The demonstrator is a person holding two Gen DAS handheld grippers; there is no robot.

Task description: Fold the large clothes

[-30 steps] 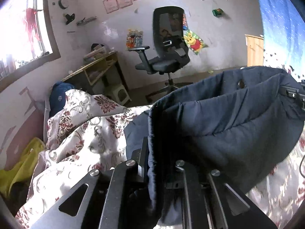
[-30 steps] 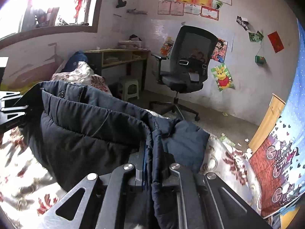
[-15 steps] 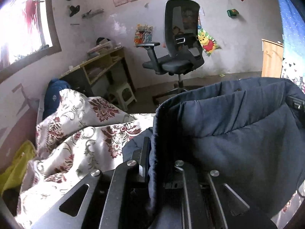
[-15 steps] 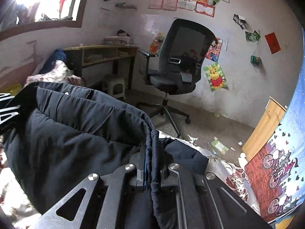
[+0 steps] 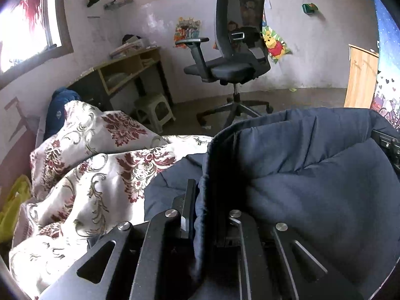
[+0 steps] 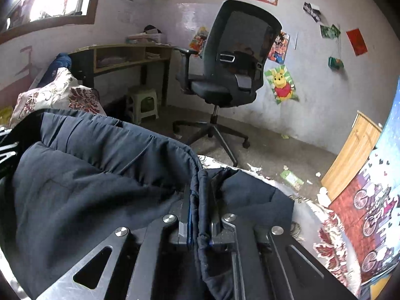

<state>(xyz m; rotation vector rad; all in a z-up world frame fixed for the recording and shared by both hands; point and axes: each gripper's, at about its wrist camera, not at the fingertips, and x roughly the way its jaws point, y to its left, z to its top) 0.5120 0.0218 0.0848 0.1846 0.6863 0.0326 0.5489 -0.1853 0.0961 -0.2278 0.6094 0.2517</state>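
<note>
A large dark navy padded jacket (image 5: 312, 175) hangs between my two grippers above a bed. My left gripper (image 5: 203, 192) is shut on one edge of the jacket, which bulges out to its right. My right gripper (image 6: 200, 187) is shut on the other edge of the jacket (image 6: 87, 175), which spreads to its left. Part of the jacket lies on the bed beyond the right gripper (image 6: 252, 195). The right gripper's body shows at the right edge of the left wrist view (image 5: 387, 145).
The bed has a white quilt with dark red floral print (image 5: 87, 175). Beyond the bed stand a black office chair (image 5: 235, 50), a wooden desk (image 5: 125, 72), a small plastic stool (image 5: 155, 110) and a wooden cabinet (image 5: 360, 77). A yellow bag (image 5: 12, 207) lies at left.
Both grippers have moved forward toward the chair and the bed's far edge, carrying the jacket with them. The grips have not changed.
</note>
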